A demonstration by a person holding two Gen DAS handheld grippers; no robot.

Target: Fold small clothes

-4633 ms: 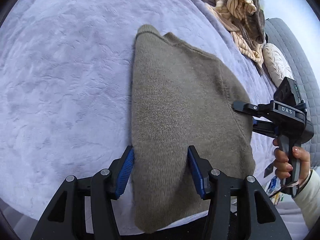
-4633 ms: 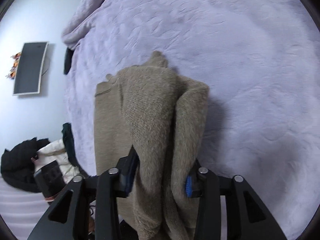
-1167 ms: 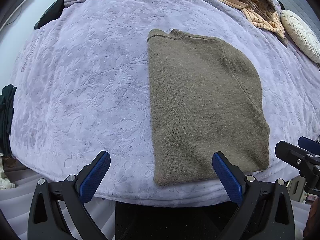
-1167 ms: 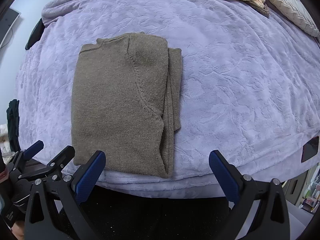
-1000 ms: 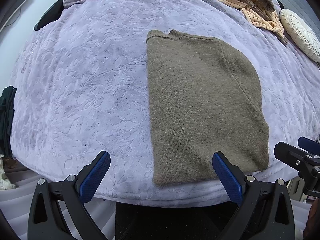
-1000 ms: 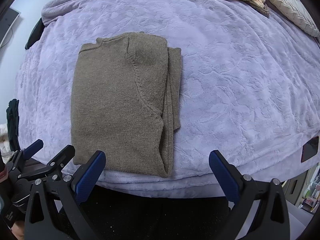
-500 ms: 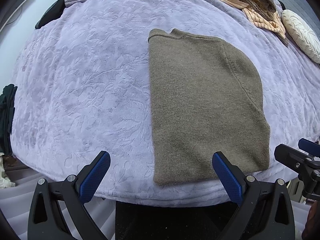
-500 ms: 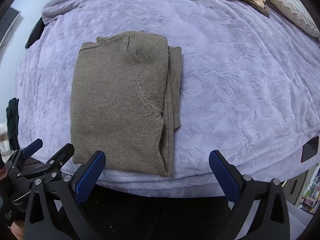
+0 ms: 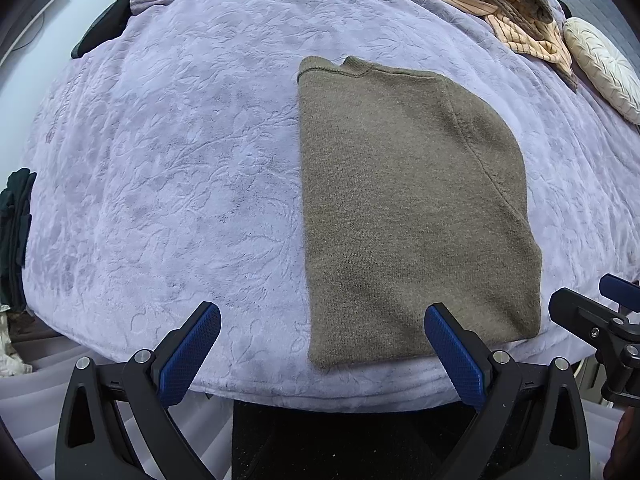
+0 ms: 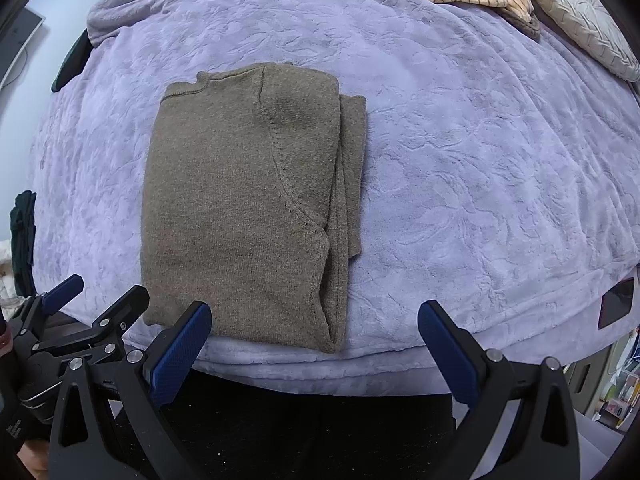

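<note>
A striped orange-and-cream heap of clothes and a pale ribbed oval cushion lie at the far side of the lilac embossed plush bedspread, well apart from the olive-brown knitted sweater. Bare bedspread spreads wide on both sides of the sweater. The sweater lies flat, folded into a long rectangle, its hem at the bed's near edge. The left hand-held gripper and right hand-held gripper gape wide, holding nothing, just short of that hem.
</note>
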